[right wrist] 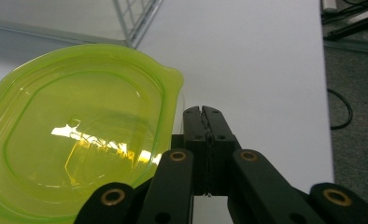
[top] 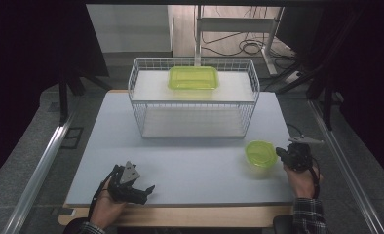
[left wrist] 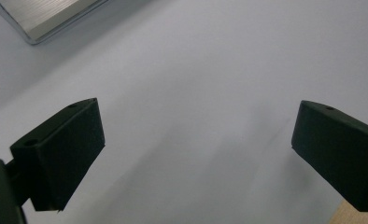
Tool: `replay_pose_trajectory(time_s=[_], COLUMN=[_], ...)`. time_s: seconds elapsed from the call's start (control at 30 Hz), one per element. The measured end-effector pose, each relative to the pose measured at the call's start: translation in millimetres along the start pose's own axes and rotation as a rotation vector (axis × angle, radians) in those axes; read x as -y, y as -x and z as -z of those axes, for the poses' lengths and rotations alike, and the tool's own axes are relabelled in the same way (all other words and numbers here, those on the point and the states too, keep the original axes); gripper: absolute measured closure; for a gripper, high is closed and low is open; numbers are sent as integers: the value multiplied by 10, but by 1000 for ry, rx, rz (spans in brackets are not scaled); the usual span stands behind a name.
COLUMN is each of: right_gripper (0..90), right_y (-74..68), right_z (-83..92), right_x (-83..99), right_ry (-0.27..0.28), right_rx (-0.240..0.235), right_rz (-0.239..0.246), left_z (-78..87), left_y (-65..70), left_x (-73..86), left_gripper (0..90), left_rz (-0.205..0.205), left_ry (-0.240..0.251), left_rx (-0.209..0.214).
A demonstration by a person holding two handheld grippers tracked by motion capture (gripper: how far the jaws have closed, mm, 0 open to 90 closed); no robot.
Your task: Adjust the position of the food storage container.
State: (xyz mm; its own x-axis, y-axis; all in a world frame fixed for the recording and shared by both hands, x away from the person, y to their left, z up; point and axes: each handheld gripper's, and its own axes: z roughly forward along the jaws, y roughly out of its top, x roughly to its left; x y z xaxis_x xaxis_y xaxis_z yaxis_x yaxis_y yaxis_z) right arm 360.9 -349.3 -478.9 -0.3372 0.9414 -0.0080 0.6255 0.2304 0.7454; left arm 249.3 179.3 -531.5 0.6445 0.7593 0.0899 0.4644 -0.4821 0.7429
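Room: dark surroundings; grey floor; cables (top: 251, 46) lie on the floor beyond the table, beside a pale metal frame (top: 236, 24)
Surface: pale grey-white table top (top: 190, 165) with a wooden front edge; metal rails run along the floor on both sides
Wire basket: one, white (top: 194, 97), standing at the far middle of the table, with a shelf inside
Green containers: two; a rectangular lidded box (top: 193, 77) on the basket's shelf, and a small round-cornered container (top: 261, 153) on the table at the near right, well apart from the basket
Grippers: two; left gripper (top: 144, 191) sits low at the near left edge of the table, held by a hand, well apart from both containers; right gripper (top: 280, 152) just beside the small container's right rim
Left gripper view: jaws stand wide apart over bare table, nothing between them; a corner of the basket's base (left wrist: 46, 18) at top left
Right gripper view: right gripper (right wrist: 203, 112) jaws pressed together, tips by the small container (right wrist: 79, 140) and its lid tab; whether they touch it I cannot tell; basket wires (right wrist: 135, 18) at the top
High view alone: both containers at once, plus the person's checked sleeve (top: 309, 214)
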Motion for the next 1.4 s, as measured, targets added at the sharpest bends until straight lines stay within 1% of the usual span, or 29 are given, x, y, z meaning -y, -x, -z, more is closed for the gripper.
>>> replay_pose_trajectory(time_s=[0.17,0.27,0.63,0.8,0.9,0.97,1.0,1.07,1.13,1.3,1.37,1.4], right_gripper=[888,887,886,880,868,864,863,864,869,874,874,875], right_y=[-109,-198,-515,-665,-695,-679,-672,-657,-665,-704,-737,-759], right_z=[-15,-20,-47,-83,-96,-93,-92,-100,-107,-106,-113,-125], right_x=[-7,-6,-11,-22,-25,-18,-10,15,44,115,138,148], right_ry=[-5,-12,-30,-35,-33,-35,-43,-61,-84,-121,-133,-142], right_rx=[-36,-64,-142,-196,-209,-196,-180,-177,-174,-223,-243,-257], right_rz=[9,13,37,48,49,50,57,57,67,70,59,66], left_z=[-1,-4,-4,-6,-5,-4,-4,-7,-10,-12,-12,-13], left_y=[13,14,17,17,18,15,14,14,17,18,19,19], left_x=[-4,-4,-9,-9,-10,-9,-9,-8,-8,-10,-10,-11], left_gripper=[23,23,23,23,23,23,23,23,23,23,23,23], left_rz=[-9,-9,-9,-9,-9,-7,-7,-9,-11,-11,-12,-11], left_ry=[0,-3,-8,-8,-8,-8,-8,-11,-13,-15,-15,-15], left_rx=[2,2,2,2,1,2,2,3,2,1,0,1])
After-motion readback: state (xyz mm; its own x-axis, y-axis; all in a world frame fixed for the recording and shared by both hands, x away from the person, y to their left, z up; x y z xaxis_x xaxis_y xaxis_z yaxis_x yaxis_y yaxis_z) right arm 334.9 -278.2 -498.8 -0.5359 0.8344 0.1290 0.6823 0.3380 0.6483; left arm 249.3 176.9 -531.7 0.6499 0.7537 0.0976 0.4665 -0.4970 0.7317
